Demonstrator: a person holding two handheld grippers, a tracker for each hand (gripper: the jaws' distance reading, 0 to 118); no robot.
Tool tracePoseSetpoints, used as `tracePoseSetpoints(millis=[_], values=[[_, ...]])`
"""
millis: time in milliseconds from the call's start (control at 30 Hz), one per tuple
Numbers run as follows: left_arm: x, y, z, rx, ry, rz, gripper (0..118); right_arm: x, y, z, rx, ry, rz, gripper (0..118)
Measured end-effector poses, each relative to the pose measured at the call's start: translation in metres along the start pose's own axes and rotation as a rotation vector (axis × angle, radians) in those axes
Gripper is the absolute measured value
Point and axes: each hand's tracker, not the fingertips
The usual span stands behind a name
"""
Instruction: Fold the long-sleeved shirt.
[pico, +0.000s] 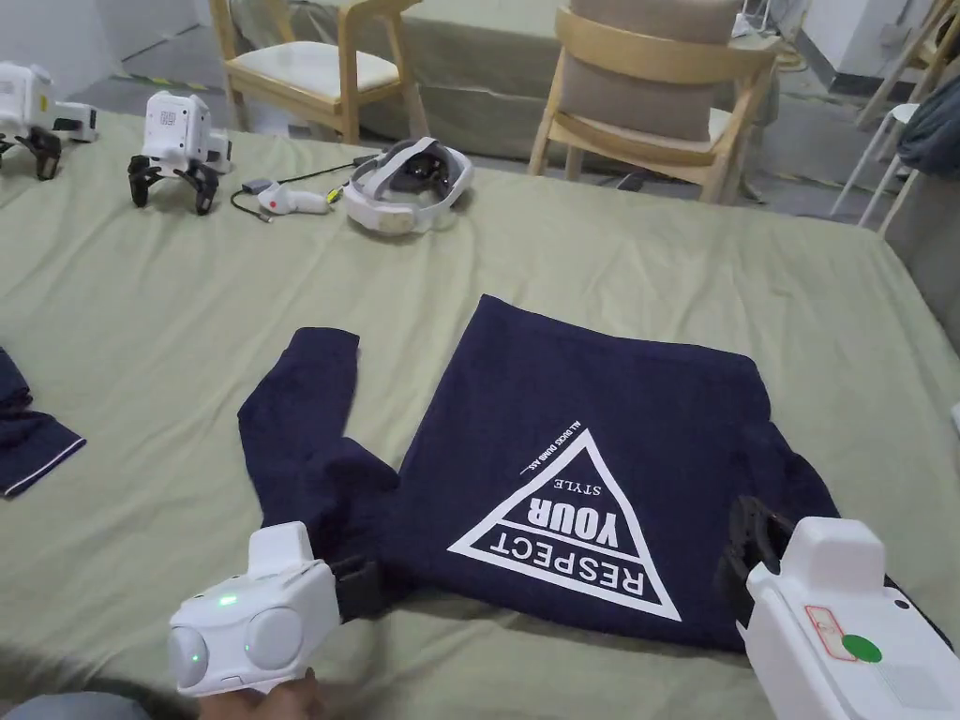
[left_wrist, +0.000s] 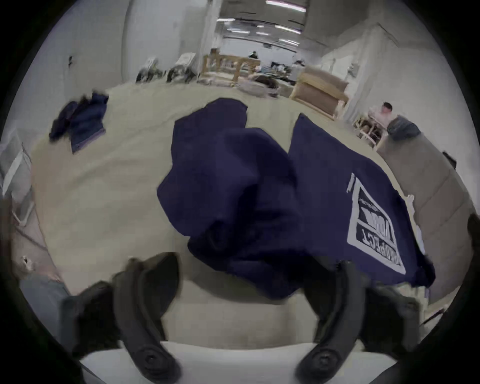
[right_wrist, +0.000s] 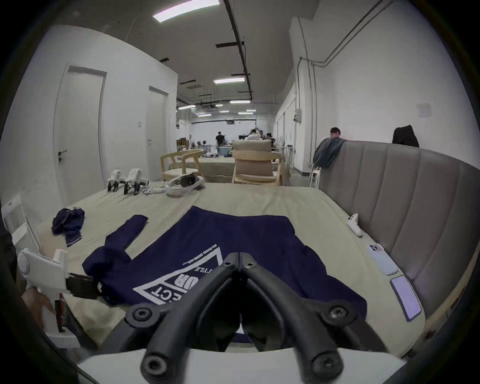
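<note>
Navy long-sleeved cotton shirt with white triangle print, flat centre frame, left sleeve bunched lower left.

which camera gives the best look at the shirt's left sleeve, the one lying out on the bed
The head view: the sleeve shows whole from above, cuff to shoulder, bent beside the shirt body. The left gripper view has it close but blurred and bunched. The right gripper view shows it low and foreshortened.

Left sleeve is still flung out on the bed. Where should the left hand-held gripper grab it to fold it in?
Grip the sleeve at its cuff end, coming from the sleeve's outer left edge. The cuff lies flat, away from the shirt body, with bare sheet beside it, while the shoulder end is bunched. The left hand-held gripper, open, probably needs to move forward.
</note>
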Motion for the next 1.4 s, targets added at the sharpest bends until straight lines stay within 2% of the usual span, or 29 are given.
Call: tracePoseSetpoints(millis=[133,233,267,300,367,500,567,800,867,900,933,967,1000,1033,1067,1133,1200,1233,1267,1367,1400], values=[[0.005,-0.002,-0.012,-0.003,0.003,-0.078,84,-0.001,-0.003,-0.01,-0.031,0.008,-0.007,0],[0.003,-0.004,-0.014,0.017,0.005,-0.069,72,-0.005,-0.005,-0.018,-0.051,0.019,0.005,0],[0.001,-0.004,-0.01,0.035,-0.003,-0.057,46,-0.006,-0.006,-0.02,-0.06,0.025,0.007,0],[-0.002,-0.004,-0.006,0.049,-0.038,-0.033,8,-0.007,-0.008,-0.022,-0.065,0.029,0.007,0],[-0.01,-0.006,-0.003,0.045,-0.045,0.045,8,-0.009,-0.009,-0.026,-0.074,0.034,0.009,0],[-0.01,-0.015,0.0,0.078,-0.081,0.011,8,-0.011,-0.01,-0.035,-0.094,0.048,0.017,0],[-0.017,-0.014,0.006,0.12,-0.129,0.108,8,-0.013,-0.01,-0.038,-0.1,0.053,0.02,0],[-0.014,-0.009,0.018,0.164,-0.173,0.086,7,-0.028,0.007,-0.072,-0.117,0.121,0.028,0],[-0.013,-0.007,0.017,0.151,-0.154,0.062,7,-0.034,0.017,-0.096,-0.127,0.182,0.035,0],[-0.015,-0.005,0.016,0.151,-0.152,0.062,7,-0.038,0.025,-0.112,-0.146,0.212,0.042,5],[-0.015,-0.004,0.014,0.122,-0.166,0.091,7,-0.043,0.033,-0.128,-0.161,0.223,0.058,25],[-0.014,-0.004,0.013,0.117,-0.157,0.096,7,-0.051,0.043,-0.152,-0.192,0.23,0.084,75],[-0.016,-0.003,0.011,0.115,-0.16,0.092,7,-0.058,0.05,-0.176,-0.226,0.254,0.078,111],[-0.016,-0.002,0.01,0.11,-0.157,0.086,7,-0.071,0.07,-0.191,-0.205,0.244,0.16,117],[-0.015,0.0,0.01,0.105,-0.147,0.089,7,-0.088,0.08,-0.21,-0.248,0.274,0.148,116],[-0.016,0.003,0.008,0.083,-0.149,0.109,7,-0.115,0.102,-0.279,-0.303,0.279,0.246,118],[-0.013,0.005,0.007,0.071,-0.14,0.097,7,-0.138,0.113,-0.346,-0.347,0.302,0.239,118],[-0.012,0.006,0.006,0.069,-0.127,0.087,7,-0.142,0.109,-0.388,-0.386,0.312,0.261,117],[-0.012,0.007,0.004,0.063,-0.128,0.095,7,-0.152,0.112,-0.419,-0.426,0.321,0.265,113],[-0.011,0.009,0.001,0.039,-0.123,0.113,7,-0.174,0.113,-0.489,-0.544,0.306,0.165,93],[-0.011,0.009,-0.001,0.035,-0.121,0.119,7,-0.183,0.111,-0.508,-0.566,0.272,0.15,93]])
